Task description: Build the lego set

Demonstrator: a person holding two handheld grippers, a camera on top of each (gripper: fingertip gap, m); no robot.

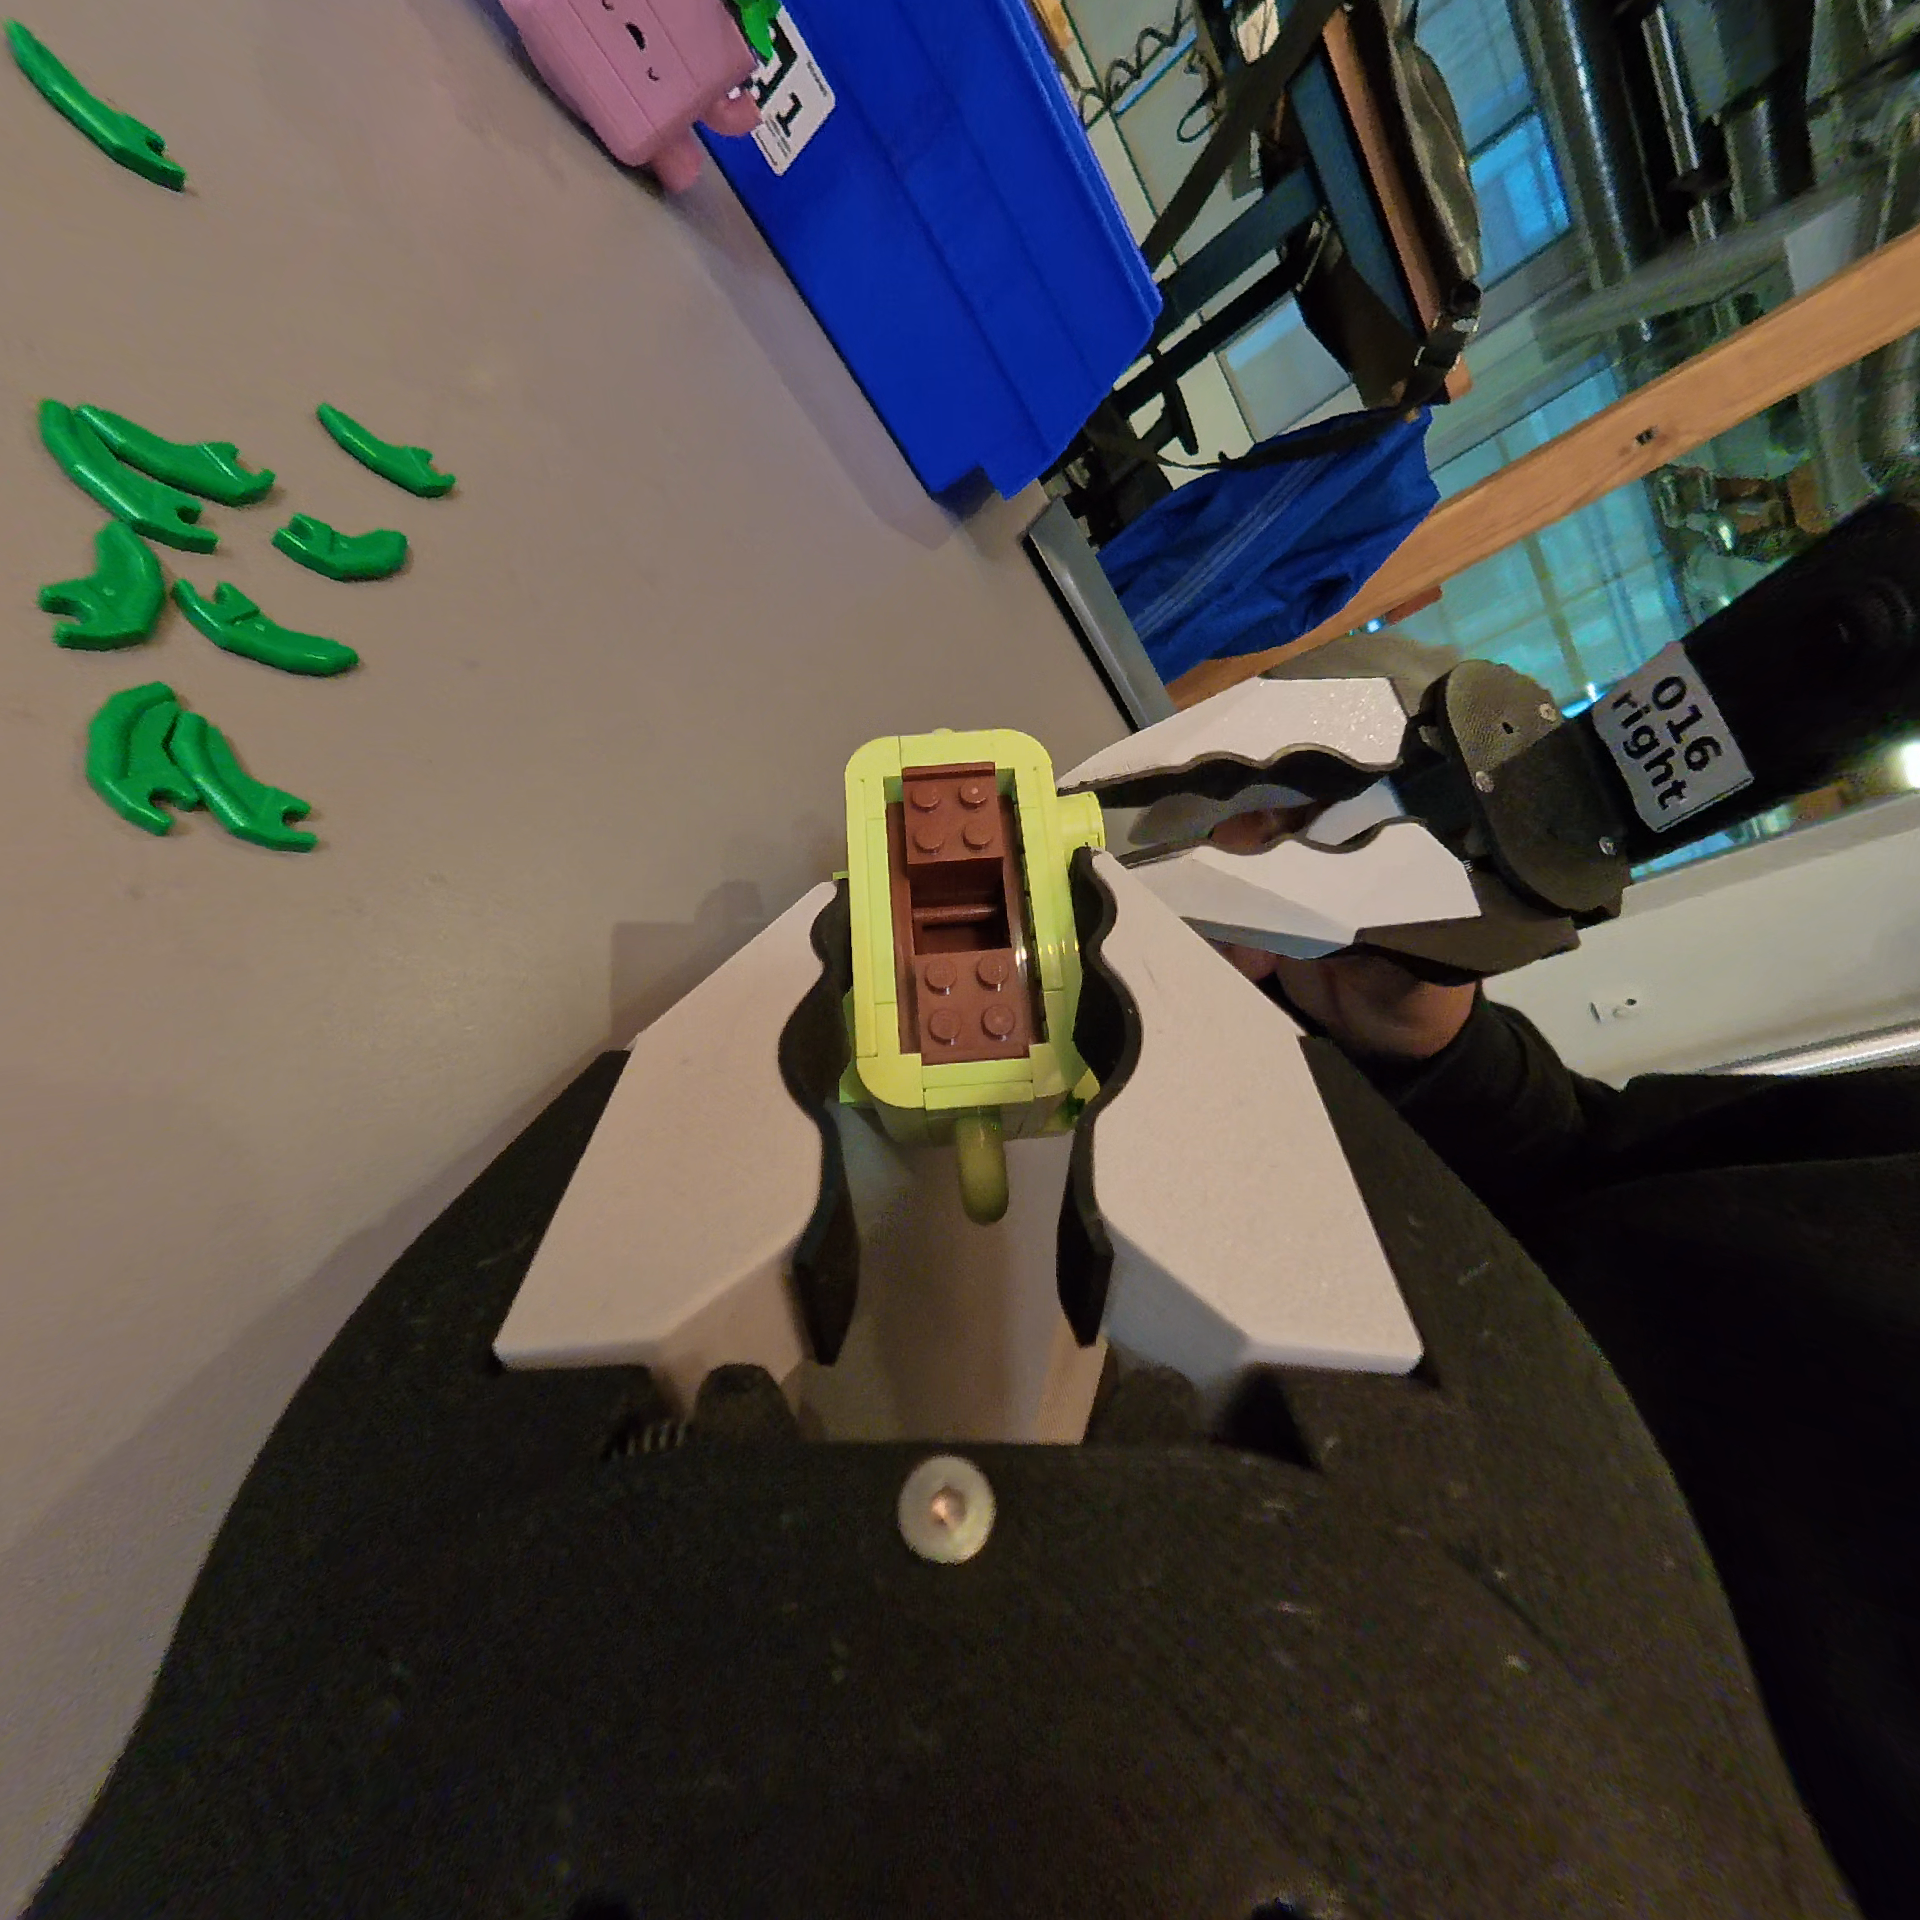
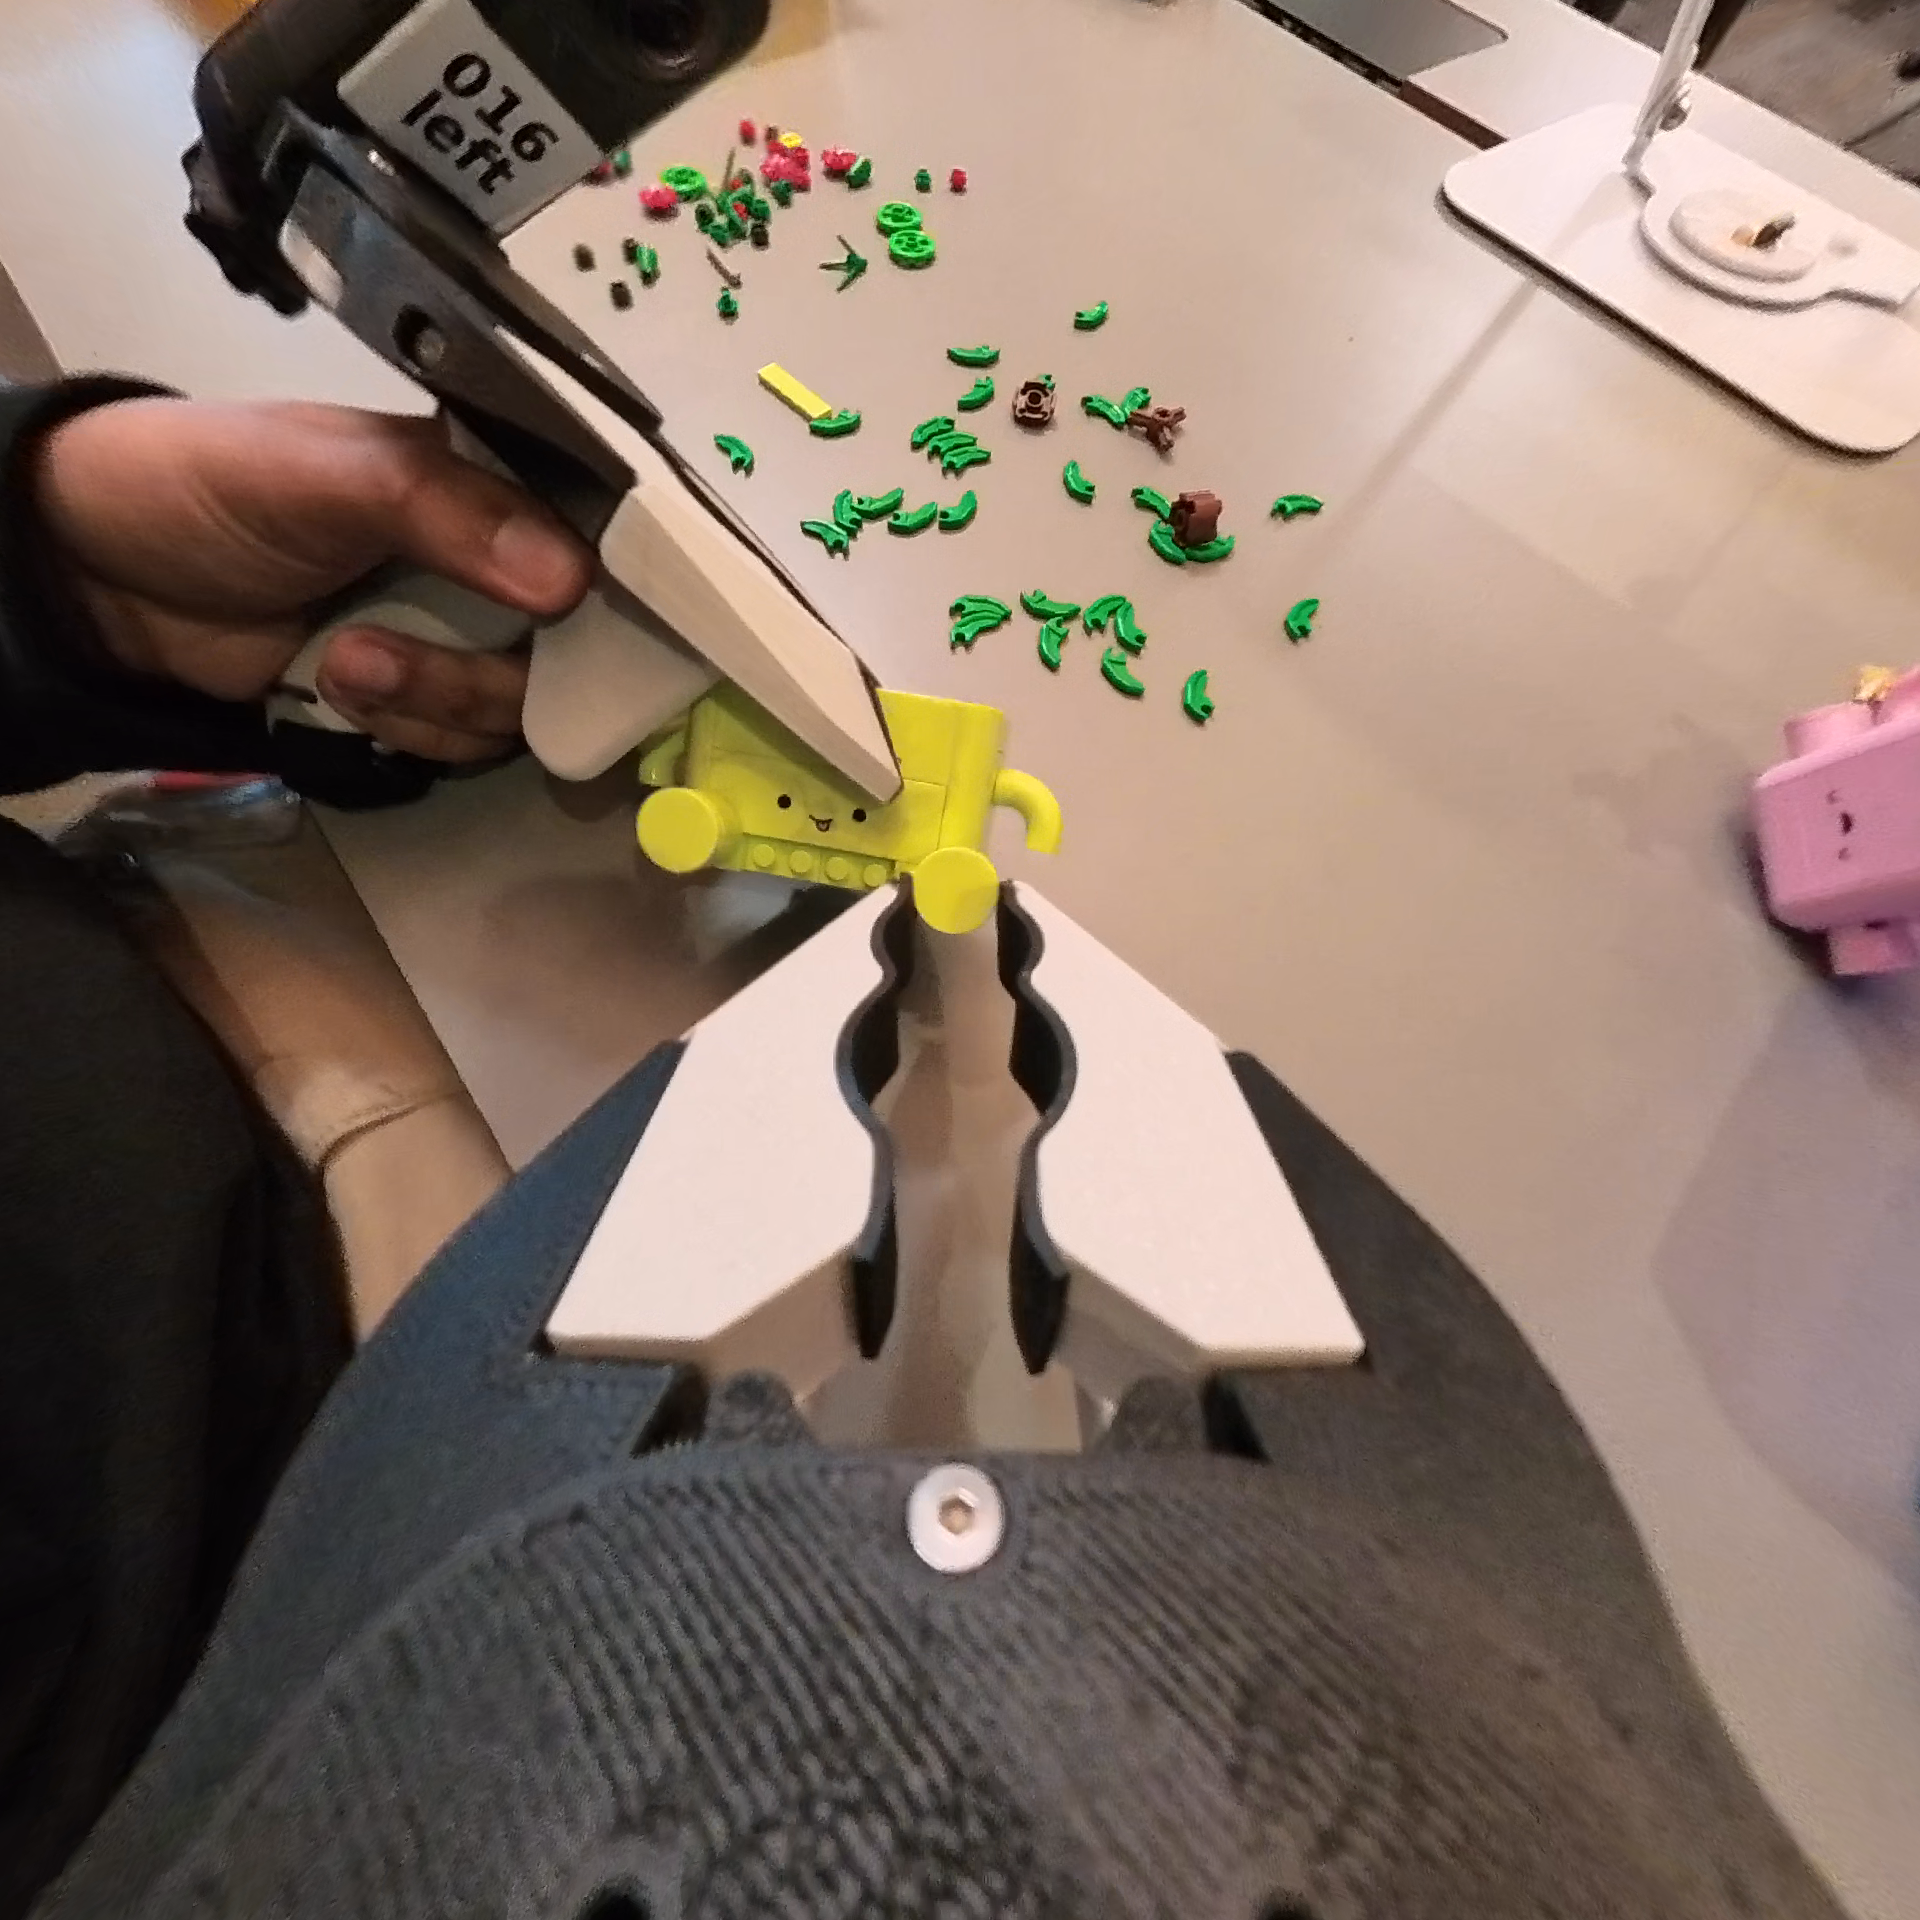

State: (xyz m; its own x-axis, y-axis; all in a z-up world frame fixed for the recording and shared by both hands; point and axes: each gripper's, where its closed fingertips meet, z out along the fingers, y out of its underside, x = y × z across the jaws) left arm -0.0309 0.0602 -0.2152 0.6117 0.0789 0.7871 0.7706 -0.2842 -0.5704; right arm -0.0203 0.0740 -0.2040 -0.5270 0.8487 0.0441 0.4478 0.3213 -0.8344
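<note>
- Left gripper [image 1: 961,935]: its two white fingers are clamped on the sides of the lime-green lego pot [image 1: 961,914], which is held above the grey table [image 1: 520,727]. The pot's open top faces the left wrist camera and shows brown studded plates [image 1: 948,821] inside.
- Same pot in the right wrist view [image 2: 831,790]: a small printed face on its front, a round lime foot [image 2: 677,828] at the left and another at the right, and a curved arm [image 2: 1034,810] at its right side.
- Right gripper [image 2: 954,894]: its jaws are nearly closed, and the tips pinch the pot's right round foot [image 2: 956,885]. In the left wrist view this gripper [image 1: 1091,826] comes in from the right and meets a lime nub on the pot's side.
- A person's hand [image 2: 312,561] holds the left gripper's handle.
- Loose green leaf pieces [image 2: 1039,520] lie scattered on the table beyond the pot, with small red and brown parts [image 2: 769,177] farther off.
- A pink lego figure [image 2: 1839,842] lies at the right edge of the table; a blue bin [image 1: 935,239] stands beside it.
</note>
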